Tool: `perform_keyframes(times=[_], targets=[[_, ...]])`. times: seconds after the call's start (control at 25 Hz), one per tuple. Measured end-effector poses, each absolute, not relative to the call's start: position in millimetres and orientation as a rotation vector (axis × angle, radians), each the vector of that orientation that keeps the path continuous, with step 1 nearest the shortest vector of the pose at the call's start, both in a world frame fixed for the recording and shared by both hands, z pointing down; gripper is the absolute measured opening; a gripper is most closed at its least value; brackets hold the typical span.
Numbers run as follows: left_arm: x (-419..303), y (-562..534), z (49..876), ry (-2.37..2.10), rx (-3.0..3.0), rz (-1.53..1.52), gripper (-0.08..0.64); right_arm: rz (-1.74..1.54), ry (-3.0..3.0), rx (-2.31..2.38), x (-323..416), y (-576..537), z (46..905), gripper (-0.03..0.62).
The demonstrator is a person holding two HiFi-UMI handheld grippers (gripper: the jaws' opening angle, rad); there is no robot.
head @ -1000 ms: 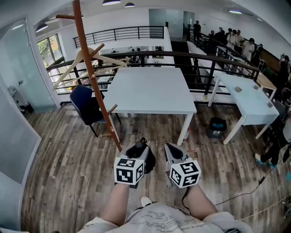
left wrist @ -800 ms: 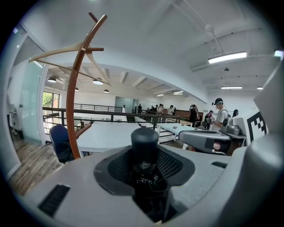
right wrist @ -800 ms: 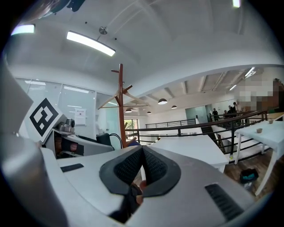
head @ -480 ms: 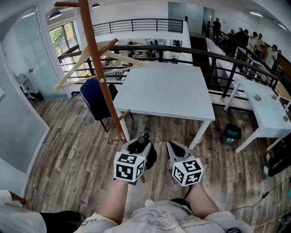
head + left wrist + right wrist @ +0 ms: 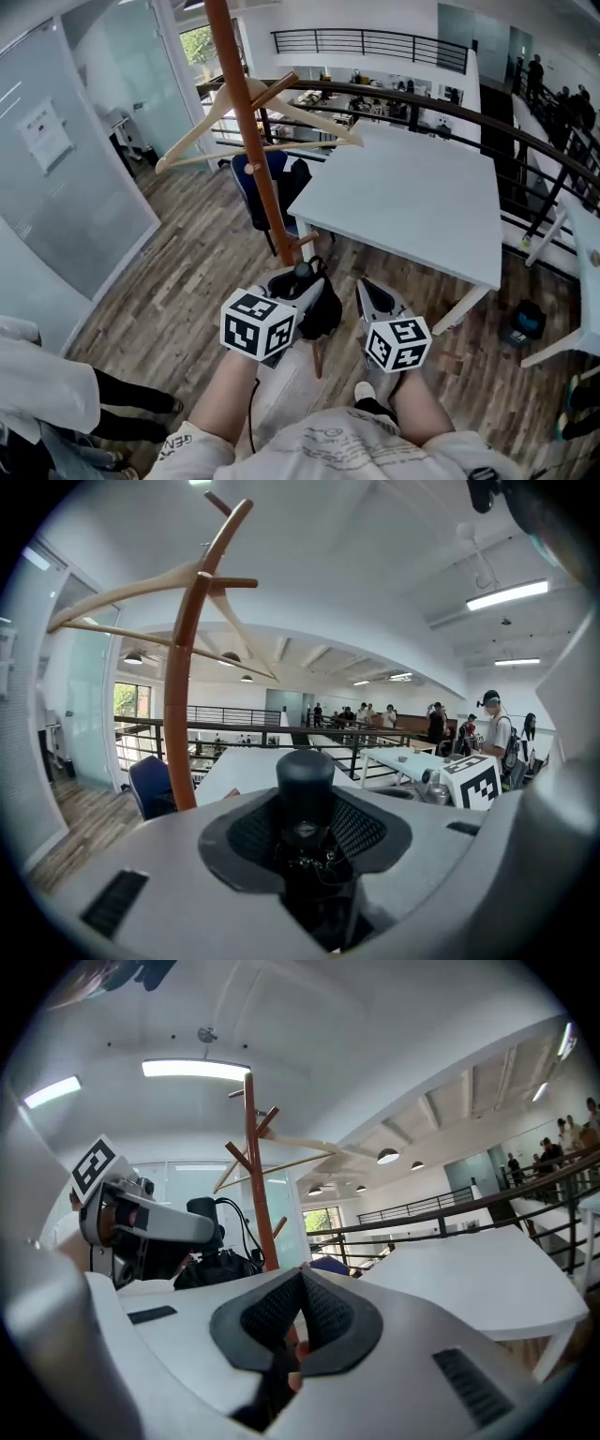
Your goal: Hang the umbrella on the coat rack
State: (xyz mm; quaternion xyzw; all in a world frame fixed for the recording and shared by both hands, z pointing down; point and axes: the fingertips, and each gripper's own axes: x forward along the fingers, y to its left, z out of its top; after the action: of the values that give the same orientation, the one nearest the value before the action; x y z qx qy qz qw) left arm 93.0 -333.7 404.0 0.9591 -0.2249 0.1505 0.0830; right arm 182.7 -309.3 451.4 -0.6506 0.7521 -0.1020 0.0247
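The brown wooden coat rack (image 5: 249,141) stands just ahead of me, its pole rising past a wooden hanger (image 5: 267,112) that hangs on one of its pegs. My left gripper (image 5: 298,279) is shut on a black folded umbrella (image 5: 322,307), close to the pole's lower part. In the left gripper view the umbrella's round black handle (image 5: 304,782) sticks up between the pads, with the coat rack (image 5: 180,696) to the left. My right gripper (image 5: 376,298) sits beside it, shut and empty. The right gripper view shows the coat rack (image 5: 256,1185) and the umbrella (image 5: 217,1266) at its left.
A white table (image 5: 412,202) stands right of the rack, a dark blue chair (image 5: 255,183) behind the pole. A glass partition (image 5: 84,178) runs along the left, and a person in white (image 5: 42,384) stands at the lower left. A black railing (image 5: 487,127) runs behind the table.
The view has swung left and closed in on the coat rack, whose pole now stands right in front of the grippers. Both grippers keep their state.
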Motion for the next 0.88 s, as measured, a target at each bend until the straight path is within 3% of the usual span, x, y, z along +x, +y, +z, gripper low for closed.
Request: perform_keyframes(times=[0.36, 0.88], targets=[[203, -424, 325, -0.829, 2.846, 0.437, 0.158, -0.324, 2.518, -1.718, 317, -427, 410, -0.002], [158, -469, 220, -0.814, 2.897, 0.406, 0.158, -0.358, 2.645, -1.513, 277, -490, 395, -0.002]])
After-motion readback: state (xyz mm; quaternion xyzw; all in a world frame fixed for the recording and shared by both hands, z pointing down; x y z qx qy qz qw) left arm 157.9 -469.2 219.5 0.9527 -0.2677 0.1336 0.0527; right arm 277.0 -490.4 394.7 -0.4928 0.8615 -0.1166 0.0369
